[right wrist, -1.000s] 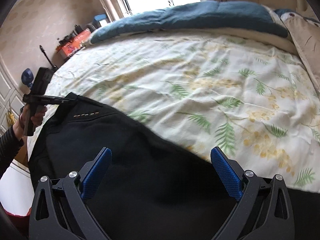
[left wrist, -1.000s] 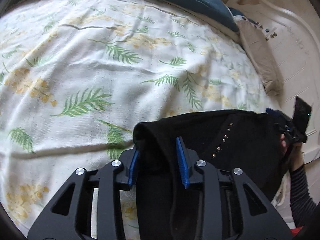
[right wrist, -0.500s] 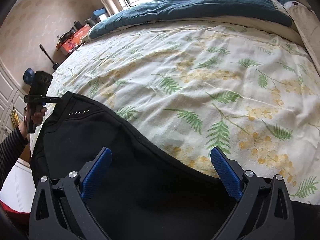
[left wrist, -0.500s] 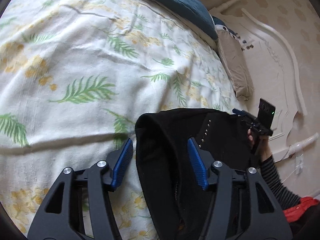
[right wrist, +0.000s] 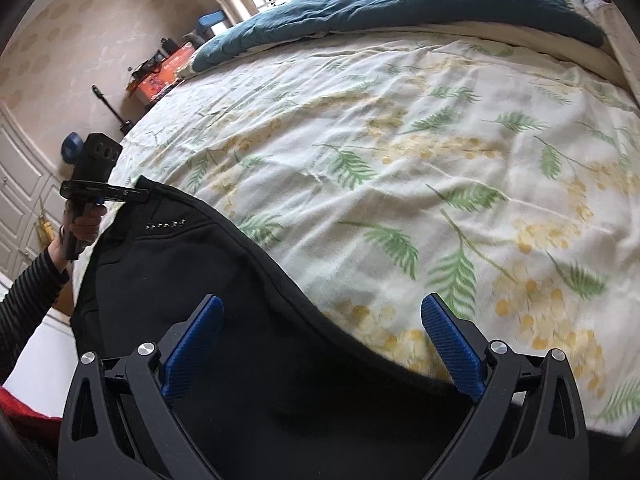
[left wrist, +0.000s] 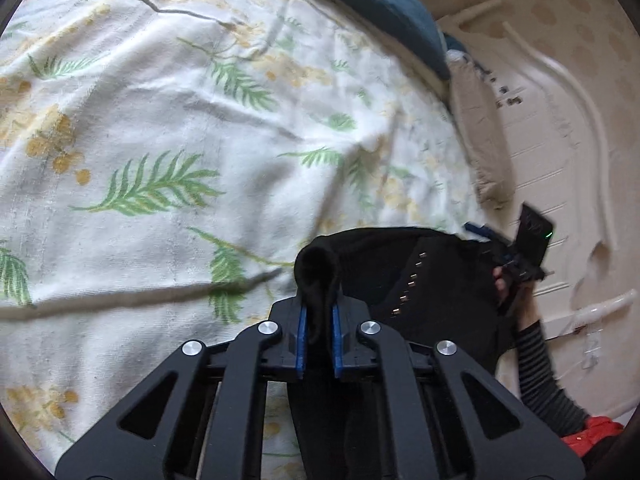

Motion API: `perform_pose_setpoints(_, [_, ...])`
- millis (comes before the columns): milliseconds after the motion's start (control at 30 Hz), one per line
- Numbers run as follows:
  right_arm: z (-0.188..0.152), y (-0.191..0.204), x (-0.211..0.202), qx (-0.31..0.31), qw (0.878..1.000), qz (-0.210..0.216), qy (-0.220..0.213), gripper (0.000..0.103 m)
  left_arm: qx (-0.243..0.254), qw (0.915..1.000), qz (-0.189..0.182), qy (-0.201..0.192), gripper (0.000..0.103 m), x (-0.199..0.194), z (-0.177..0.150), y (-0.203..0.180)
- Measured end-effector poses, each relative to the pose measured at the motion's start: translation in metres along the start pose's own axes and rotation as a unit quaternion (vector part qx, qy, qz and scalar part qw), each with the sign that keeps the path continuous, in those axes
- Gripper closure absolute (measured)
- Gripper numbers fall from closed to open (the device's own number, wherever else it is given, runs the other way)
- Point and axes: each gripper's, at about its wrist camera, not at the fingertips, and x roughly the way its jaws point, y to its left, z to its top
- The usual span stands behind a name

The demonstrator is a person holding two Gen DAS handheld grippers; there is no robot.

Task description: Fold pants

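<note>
- Far left of the right wrist view: a hand in a striped sleeve (right wrist: 28, 292) holds the left gripper (right wrist: 136, 196) right at the top corner of the black pants (right wrist: 224, 320), by the waist.
- In its own view the left gripper (left wrist: 319, 320) is squeezed tight on a bunched fold of the pants (left wrist: 432, 280), with a black nub of cloth poking up between the blue pads (left wrist: 302, 336).
- The pants lie along the near edge of the bed, on the white sheet with green ferns (right wrist: 400, 160), a little row of metal studs (right wrist: 166, 225) showing near the waist.
- Center to right: the right gripper (right wrist: 320, 340) has its jaws wide apart, hovering over the pants. One blue pad sits over black fabric, the other over the sheet, nothing pinched.
- Far side of the bed: a dark blue blanket (right wrist: 420, 4) is piled along the edge.
- In the left wrist view, the right gripper (left wrist: 478, 229) shows at the far corner of the pants in a striped-sleeved hand, in front of a white headboard (left wrist: 560, 128).
</note>
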Motion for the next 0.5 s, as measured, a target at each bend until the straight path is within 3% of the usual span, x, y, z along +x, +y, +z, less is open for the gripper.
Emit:
perform_pose_setpoints(67, [0.005, 0.003, 0.006, -0.009, 1.000, -0.003, 0.013, 0.006, 0.003, 0.9999, 0.014, 0.004, 0.094, 0.003, 0.002, -0.002])
perform_pose_setpoints(100, [0.007, 0.005, 0.011, -0.012, 1.000, -0.002, 0.025, 0.012, 0.001, 0.9998, 0.022, 0.003, 0.093, 0.006, 0.003, -0.002])
perform_pose_setpoints(133, [0.009, 0.007, 0.018, -0.017, 0.999, 0.007, 0.047, 0.026, -0.003, 0.9997, 0.025, -0.001, 0.093, 0.007, 0.004, -0.002])
perform_pose_setpoints(167, [0.009, 0.011, 0.022, -0.023, 0.998, 0.006, 0.063, 0.064, -0.009, 0.9996, 0.027, -0.005, 0.092, 0.009, 0.004, -0.002])
perform_pose_setpoints(233, [0.011, 0.018, 0.024, -0.032, 0.996, -0.014, 0.076, 0.073, -0.004, 0.9994, 0.036, -0.003, 0.093, 0.011, 0.005, -0.006])
perform_pose_setpoints(267, [0.011, 0.020, 0.023, -0.032, 0.997, -0.008, 0.076, 0.087, 0.006, 0.9992, 0.039, -0.002, 0.095, 0.010, 0.006, -0.009])
perform_pose_setpoints(367, [0.009, 0.036, 0.008, -0.044, 0.997, -0.027, 0.058, 0.089, 0.020, 0.9992, 0.030, -0.019, 0.097, -0.001, 0.005, -0.017])
perform_pose_setpoints(500, [-0.008, 0.065, -0.030, -0.063, 0.997, -0.049, 0.000, 0.091, 0.033, 0.9981, -0.006, -0.051, 0.097, -0.026, -0.005, -0.032])
